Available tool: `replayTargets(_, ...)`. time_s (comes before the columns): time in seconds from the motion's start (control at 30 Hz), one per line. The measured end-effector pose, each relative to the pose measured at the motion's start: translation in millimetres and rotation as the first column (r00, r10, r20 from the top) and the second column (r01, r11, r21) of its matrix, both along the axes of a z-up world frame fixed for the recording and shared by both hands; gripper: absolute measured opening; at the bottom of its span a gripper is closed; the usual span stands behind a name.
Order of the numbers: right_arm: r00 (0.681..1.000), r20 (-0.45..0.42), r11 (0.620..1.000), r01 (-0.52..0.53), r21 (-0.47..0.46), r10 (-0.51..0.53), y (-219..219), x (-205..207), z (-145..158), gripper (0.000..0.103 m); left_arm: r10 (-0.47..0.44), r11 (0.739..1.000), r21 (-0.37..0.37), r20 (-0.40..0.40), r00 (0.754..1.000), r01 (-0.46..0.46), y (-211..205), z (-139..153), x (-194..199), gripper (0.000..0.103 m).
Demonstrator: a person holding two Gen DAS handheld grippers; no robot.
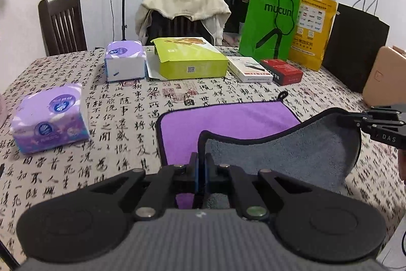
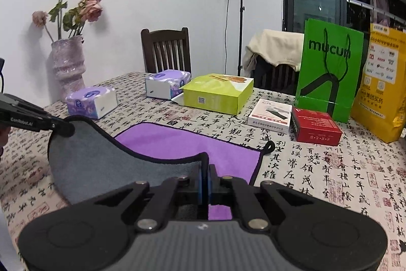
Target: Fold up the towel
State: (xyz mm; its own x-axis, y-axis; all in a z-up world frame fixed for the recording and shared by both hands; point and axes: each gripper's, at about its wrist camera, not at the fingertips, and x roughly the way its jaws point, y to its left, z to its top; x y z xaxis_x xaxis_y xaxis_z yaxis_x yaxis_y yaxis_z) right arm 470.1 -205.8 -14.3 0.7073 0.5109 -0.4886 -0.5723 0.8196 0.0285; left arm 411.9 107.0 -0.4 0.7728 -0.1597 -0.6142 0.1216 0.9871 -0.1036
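A towel, purple on top [image 1: 228, 121] and grey underneath [image 1: 286, 154], lies on the patterned tablecloth [image 1: 121, 118]. Its near edge is lifted, showing the grey side. My left gripper [image 1: 201, 159] is shut on the near left corner of the towel. My right gripper [image 2: 205, 169] is shut on the near right corner; it also shows in the left wrist view [image 1: 355, 118]. In the right wrist view the purple face [image 2: 187, 146] lies flat behind the raised grey flap [image 2: 101, 159], and the left gripper [image 2: 63, 127] holds the flap's other corner.
Two purple tissue packs [image 1: 50, 118] [image 1: 124, 60], a green box [image 1: 190, 59], a white box [image 1: 248, 69] and a red box [image 1: 281, 70] stand beyond the towel. Green [image 1: 269, 22], yellow [image 1: 312, 29] and black bags [image 1: 355, 47] line the far right. A vase [image 2: 67, 65] stands at left, with chairs behind.
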Motion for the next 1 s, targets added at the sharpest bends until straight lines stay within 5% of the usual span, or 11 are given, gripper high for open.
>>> replayTargets(0.37,0.999,-0.048,1.000,0.006,0.010,-0.006,1.4,64.0,-1.9,0.004,0.027,0.996,-0.077,-0.073,0.997,-0.033,27.0,-11.0,68.8,0.005)
replayTargets(1.0,0.996,-0.086,0.999,0.034,-0.025,-0.036,16.9,146.9,-21.3,0.004,0.058,0.993,-0.092,-0.107,0.993,-0.068,43.6,-31.9,149.0,0.005)
